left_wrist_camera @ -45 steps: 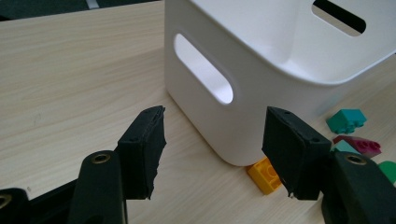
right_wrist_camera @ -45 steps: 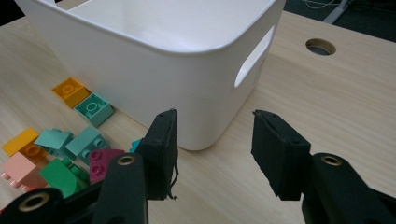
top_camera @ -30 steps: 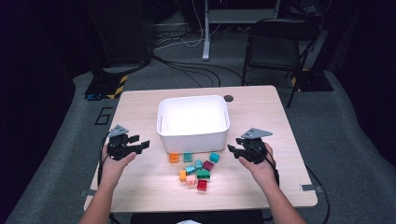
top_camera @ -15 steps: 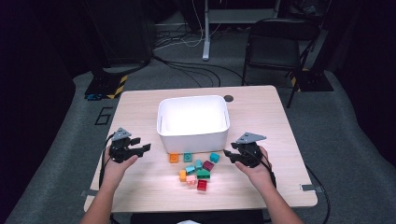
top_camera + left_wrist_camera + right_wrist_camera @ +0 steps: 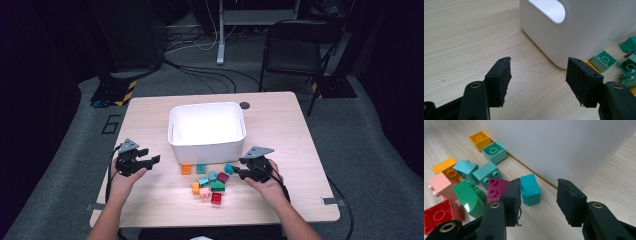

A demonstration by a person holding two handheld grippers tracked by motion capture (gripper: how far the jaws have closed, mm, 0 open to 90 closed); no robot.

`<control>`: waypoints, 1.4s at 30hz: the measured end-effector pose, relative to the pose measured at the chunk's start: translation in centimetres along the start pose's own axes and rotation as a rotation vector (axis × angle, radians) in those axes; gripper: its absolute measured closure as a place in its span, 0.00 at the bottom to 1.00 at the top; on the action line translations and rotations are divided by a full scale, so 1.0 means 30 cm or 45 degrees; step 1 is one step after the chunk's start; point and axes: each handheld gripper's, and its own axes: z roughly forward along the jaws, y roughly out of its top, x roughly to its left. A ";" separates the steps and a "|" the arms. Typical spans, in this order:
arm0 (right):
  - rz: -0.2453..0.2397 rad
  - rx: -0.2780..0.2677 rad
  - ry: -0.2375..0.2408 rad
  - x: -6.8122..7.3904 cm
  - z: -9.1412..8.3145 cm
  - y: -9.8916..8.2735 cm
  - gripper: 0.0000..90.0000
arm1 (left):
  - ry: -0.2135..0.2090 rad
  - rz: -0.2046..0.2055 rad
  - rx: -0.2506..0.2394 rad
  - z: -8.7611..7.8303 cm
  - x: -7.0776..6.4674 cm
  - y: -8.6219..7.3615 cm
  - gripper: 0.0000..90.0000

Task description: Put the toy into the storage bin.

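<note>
Between our right fingers: bare pale woodgrain table (image 5: pixel 549 220); ribbed black pads (image 5: pixel 571 202) apart, closing, gripping nothing.
Turquoise block (image 5: pixel 530 189): smooth plastic, just beyond them, beside glossy white bin (image 5: pixel 564 147).
Left fingers (image 5: pixel 499 80): wide, empty, widening.

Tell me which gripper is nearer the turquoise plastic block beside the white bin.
Right. The right gripper has the turquoise plastic block just ahead, partly between its open jaws. The left gripper sits across the block pile, near the white bin's other corner.
</note>
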 end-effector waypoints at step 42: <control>-0.047 0.135 0.076 0.010 0.078 -0.002 0.74 | 0.030 -0.025 0.024 -0.006 0.019 -0.032 0.40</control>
